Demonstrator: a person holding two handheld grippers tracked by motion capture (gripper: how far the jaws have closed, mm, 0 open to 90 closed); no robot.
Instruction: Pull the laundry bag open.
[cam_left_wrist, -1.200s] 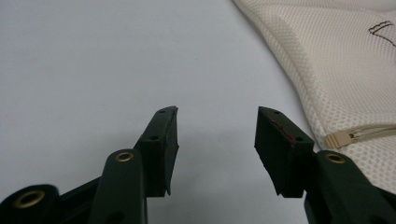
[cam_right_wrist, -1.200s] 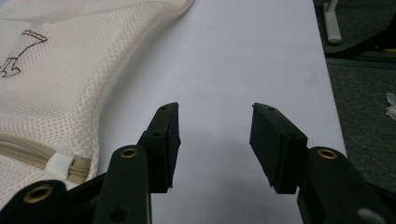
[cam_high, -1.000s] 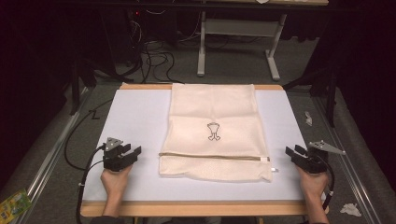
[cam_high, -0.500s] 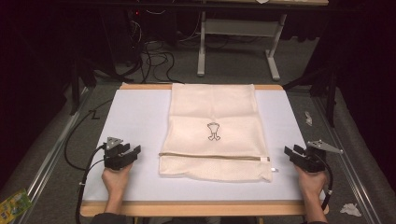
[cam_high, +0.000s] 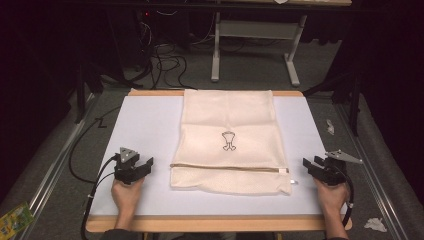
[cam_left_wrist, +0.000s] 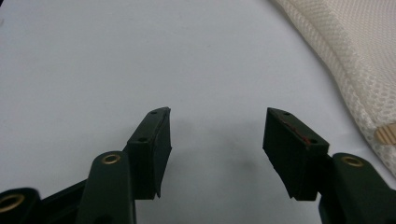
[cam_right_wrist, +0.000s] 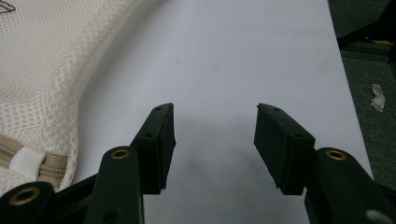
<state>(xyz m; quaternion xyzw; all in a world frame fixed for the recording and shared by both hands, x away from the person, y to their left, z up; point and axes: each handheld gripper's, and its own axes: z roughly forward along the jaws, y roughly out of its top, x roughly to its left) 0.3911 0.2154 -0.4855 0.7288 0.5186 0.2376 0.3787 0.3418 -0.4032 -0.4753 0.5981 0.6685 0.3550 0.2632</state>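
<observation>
Resting near front corners of surface (cam_high: 150, 125) | flanking mesh bag (cam_high: 229, 135) | left gripper (cam_high: 143, 167), right gripper (cam_high: 311, 167) jaws just opening wide, gripping nothing

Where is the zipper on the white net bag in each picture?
High view: the zipper runs across the mesh bag near its front edge, in the middle of the table.
Left gripper view: just its tan end peeks in at the right edge.
Right gripper view: its end with a white tab sits at the lower left.
Shared landmark: the bag's rounded seam edge.
</observation>
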